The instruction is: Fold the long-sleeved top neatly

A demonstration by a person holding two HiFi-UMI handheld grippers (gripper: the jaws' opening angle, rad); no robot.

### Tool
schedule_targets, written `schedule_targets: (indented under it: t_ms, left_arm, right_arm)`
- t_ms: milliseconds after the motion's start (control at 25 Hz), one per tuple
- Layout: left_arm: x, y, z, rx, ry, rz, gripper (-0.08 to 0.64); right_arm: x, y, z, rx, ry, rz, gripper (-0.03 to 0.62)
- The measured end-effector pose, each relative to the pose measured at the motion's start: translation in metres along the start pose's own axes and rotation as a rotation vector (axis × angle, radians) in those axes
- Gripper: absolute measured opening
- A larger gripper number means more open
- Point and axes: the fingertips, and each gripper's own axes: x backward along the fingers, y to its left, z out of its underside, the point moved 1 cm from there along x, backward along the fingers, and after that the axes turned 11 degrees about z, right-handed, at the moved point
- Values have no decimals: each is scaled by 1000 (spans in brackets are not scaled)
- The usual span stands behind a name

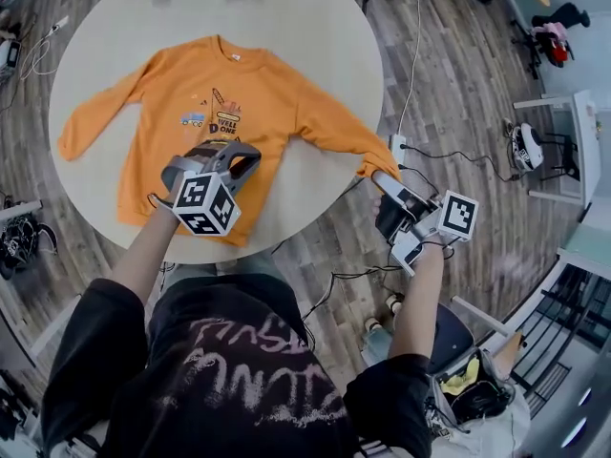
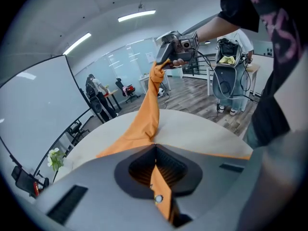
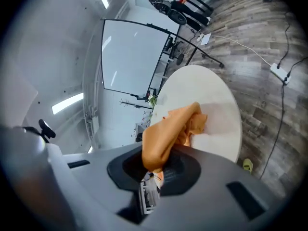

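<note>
- my left gripper (image 1: pixel 225 153) sits over the lower front of the orange top (image 1: pixel 224 84), forearm reaching in from below; only its own view shows the jaws clenched on a thin fabric fold (image 2: pixel 156 177)
- soft knit top lies flat on the round pale table (image 1: pixel 320 17)
- my right gripper (image 1: pixel 380 176) is out past the table edge, grasping the bunched sleeve cuff (image 3: pixel 166 129)

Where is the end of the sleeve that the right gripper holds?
In the head view, the sleeve end of the orange top is at the right edge of the round table, pinched in the right gripper.
</note>
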Motion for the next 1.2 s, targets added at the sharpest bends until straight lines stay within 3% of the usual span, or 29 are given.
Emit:
schedule_targets:
  t_ms: [160, 280, 360, 440, 520, 680, 920, 1120, 1200]
  left_arm:
    - [-7, -8, -65, -74, -141, 5, 17]
    - [-17, -22, -115, -112, -245, 37, 79]
    - [-24, -29, -136, -136, -278, 55, 143]
    - [-33, -33, -148, -160, -283, 63, 161]
    - [-40, -36, -154, -191, -266, 67, 158]
    - [-46, -38, -154, -207, -248, 66, 46]
    - [-50, -38, -158, -185, -240, 84, 37]
    - [-55, -55, -173, -229, -255, 123, 38]
    - [-56, -62, -178, -242, -265, 134, 40]
  right_arm:
    - [1, 4, 17, -19, 25, -49, 41]
    - [-2, 1, 25, -36, 33, -63, 41]
    - [-7, 1, 31, -36, 48, -78, 41]
    - [-10, 0, 37, -32, 67, -87, 41]
    - [-13, -1, 43, -35, 86, -101, 41]
    - [-13, -7, 49, -34, 90, -103, 43]
    - [2, -18, 36, -92, -147, -119, 188]
    - [10, -43, 28, -89, -286, 32, 140]
    - [15, -44, 27, -57, -287, 81, 65]
